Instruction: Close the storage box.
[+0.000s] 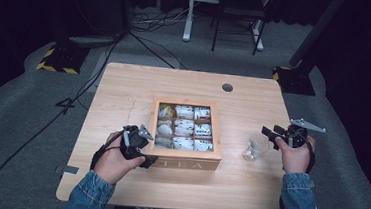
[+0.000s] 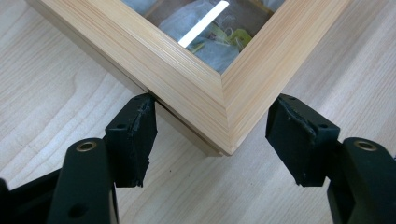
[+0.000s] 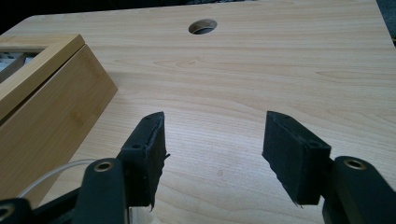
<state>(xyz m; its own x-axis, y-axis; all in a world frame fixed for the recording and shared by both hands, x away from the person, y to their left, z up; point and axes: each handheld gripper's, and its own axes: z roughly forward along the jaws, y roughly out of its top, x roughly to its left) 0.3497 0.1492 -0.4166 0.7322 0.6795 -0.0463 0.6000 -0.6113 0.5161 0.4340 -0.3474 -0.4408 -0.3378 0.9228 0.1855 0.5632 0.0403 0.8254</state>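
A wooden tea box [image 1: 184, 162] with a clear lid stands mid-table, and its compartments hold several tea bags [image 1: 183, 128]. My left gripper [image 1: 150, 158] is at the box's front left corner. In the left gripper view the gripper [image 2: 210, 135] is open, with the lid frame's corner [image 2: 187, 79] between its jaws. The left pad [image 2: 135, 135] sits right at the frame's edge; the right pad [image 2: 299, 135] is just clear of it. My right gripper [image 1: 266, 132] hovers at the table's right side, open [image 3: 212, 154] with nothing between its jaws.
A small clear glass [image 1: 255, 149] stands between the box and my right gripper; its rim [image 3: 46, 175] is close by the jaw. The wooden table [image 1: 124, 89] has a round cable hole [image 1: 227, 87] at the back. Cables and stand legs lie on the floor beyond.
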